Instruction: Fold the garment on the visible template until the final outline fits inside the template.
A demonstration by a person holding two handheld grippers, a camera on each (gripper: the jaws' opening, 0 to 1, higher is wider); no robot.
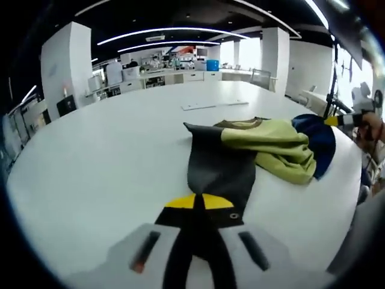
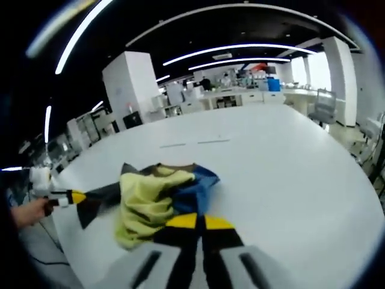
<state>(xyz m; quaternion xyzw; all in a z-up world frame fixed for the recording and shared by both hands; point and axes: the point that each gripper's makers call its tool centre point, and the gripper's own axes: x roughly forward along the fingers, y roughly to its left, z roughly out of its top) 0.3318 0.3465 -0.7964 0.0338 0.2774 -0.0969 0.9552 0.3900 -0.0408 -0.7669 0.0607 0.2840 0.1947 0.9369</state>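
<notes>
Both grippers, left gripper (image 1: 197,208) and right gripper (image 2: 198,224), are clamped on the garment (image 1: 264,147); it probably bunches up if they pull unevenly.

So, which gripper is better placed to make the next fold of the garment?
Probably neither alone: the left gripper grips the garment's dark end, the right gripper its blue end. Both look equally ready.

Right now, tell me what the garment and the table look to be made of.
Garment: soft knit or fleece-like fabric, matte, in yellow-green, dark grey and blue panels; it bunches in loose folds. Table: smooth white top, likely laminate or painted board, faint sheen from the ceiling lights; the exact material is unclear.
</notes>
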